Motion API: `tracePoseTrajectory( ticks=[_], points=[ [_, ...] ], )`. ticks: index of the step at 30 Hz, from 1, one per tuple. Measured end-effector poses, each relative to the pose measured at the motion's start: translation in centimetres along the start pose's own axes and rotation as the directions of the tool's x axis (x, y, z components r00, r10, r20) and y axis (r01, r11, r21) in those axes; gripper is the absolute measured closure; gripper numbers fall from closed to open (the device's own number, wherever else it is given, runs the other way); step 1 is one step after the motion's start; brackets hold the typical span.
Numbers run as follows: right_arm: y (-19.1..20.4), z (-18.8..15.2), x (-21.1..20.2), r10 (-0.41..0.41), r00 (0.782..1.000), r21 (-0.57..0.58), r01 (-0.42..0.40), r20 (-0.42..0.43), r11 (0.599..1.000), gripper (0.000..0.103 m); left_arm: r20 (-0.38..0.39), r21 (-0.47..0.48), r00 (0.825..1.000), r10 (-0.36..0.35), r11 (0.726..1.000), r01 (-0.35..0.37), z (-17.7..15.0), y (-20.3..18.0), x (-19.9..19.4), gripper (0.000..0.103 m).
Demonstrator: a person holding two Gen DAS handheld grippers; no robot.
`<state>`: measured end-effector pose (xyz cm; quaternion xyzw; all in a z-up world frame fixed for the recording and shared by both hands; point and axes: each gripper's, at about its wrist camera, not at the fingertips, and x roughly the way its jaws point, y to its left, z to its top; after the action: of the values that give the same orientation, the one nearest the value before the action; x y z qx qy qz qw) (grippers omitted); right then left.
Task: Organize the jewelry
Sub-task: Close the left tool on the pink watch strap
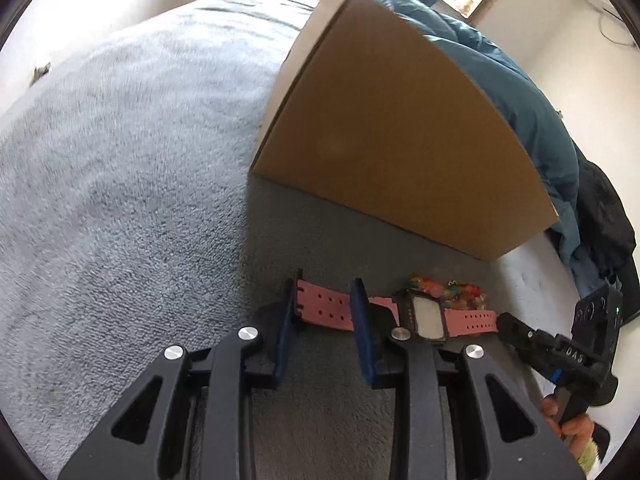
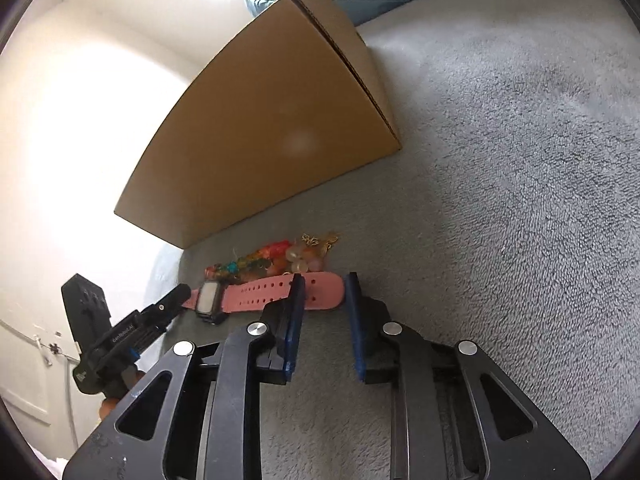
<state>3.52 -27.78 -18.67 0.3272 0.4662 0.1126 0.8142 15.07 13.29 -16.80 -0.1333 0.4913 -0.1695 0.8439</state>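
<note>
Both tongs, left (image 1: 326,304) and right (image 2: 324,296), stand narrowly parted astride the pink watch (image 1: 428,316), gripping nothing.

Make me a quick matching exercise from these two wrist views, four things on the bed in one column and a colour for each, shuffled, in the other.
Things:
1. watch strap
2. cardboard box
3. blanket
4. gripper pads

Colours:
A. grey
B. blue
C. pink
D. brown

Pairs: 1-C, 2-D, 3-A, 4-B
</note>
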Motion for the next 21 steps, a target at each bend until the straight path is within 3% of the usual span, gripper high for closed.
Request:
tracePoseTrajectory(
  ticks=[7,14,18,21],
  points=[
    [0.2,-0.1,-0.2,-0.02,1.0,0.025,0.02,-0.013,0.999,0.086,-0.029,-0.05,0.999,-0.015,0.999,0.014,-0.2,0.4,-0.3,0.077],
    [-0.1,0.1,0.6,0.01,1.0,0.061,-0.009,-0.024,0.998,0.086,-0.04,-0.184,0.993,-0.109,0.978,0.1,0.5,2.2,1.1,0.077],
    [-0.1,0.3,-0.6,0.073,0.997,0.07,-0.072,-0.014,0.995,0.086,-0.01,-0.142,0.994,-0.108,0.984,0.106,0.0,2.5,0.0,0.078],
    [0.6,0.0,-0.7,0.032,0.999,0.03,-0.032,-0.006,0.999,0.088,-0.006,-0.085,0.999,-0.053,0.995,0.052,-0.8,2.1,-0.3,0.084]
  ],
)
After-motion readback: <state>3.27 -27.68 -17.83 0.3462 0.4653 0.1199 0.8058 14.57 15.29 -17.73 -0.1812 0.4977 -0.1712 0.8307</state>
